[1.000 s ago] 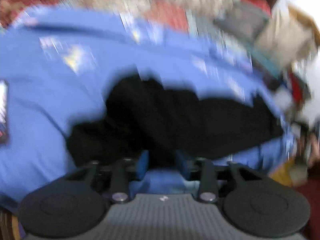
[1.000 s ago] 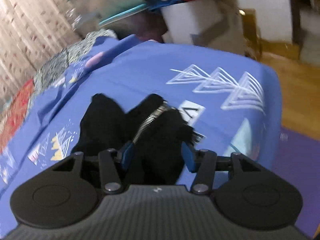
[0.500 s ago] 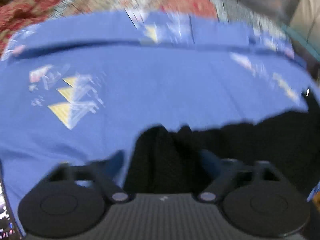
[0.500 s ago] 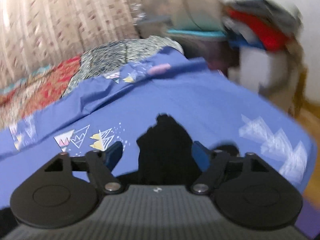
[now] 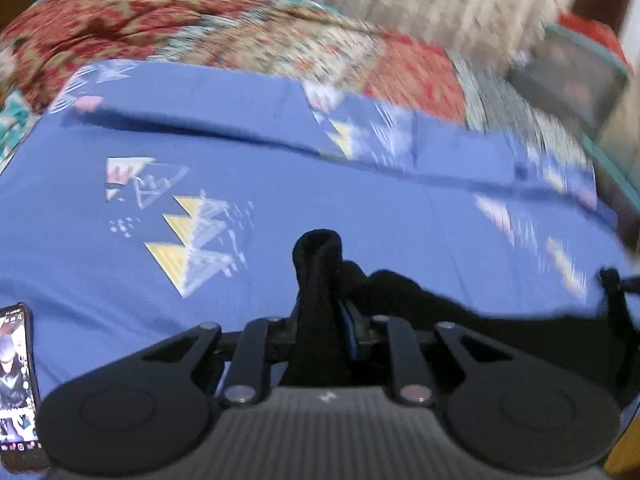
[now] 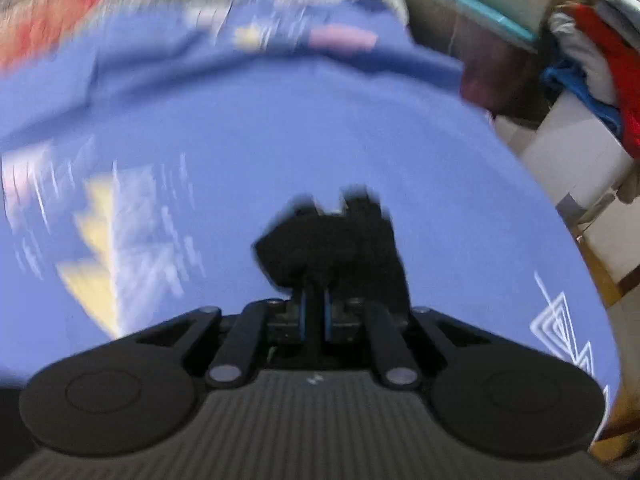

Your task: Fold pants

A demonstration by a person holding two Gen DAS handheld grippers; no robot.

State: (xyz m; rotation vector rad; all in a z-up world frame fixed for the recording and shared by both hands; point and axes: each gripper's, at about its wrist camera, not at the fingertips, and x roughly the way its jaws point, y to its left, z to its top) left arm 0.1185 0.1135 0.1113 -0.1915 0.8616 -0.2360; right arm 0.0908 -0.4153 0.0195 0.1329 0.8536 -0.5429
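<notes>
Left wrist: one black pants [image 5: 400, 292], both grippers' fingers [image 5: 348, 328] closing, pinching its fabric; one phone [image 5: 16, 384].

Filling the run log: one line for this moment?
left gripper: closing on black pants | right gripper: closing on pants | surface: blue sheet | phone: sheet's left edge

Blue sheet [image 5: 360, 208] lies open — phone [image 5: 16, 384] at its left edge.

text: none legible | phone [image 5: 16, 384] screen: too blurred to read
</notes>
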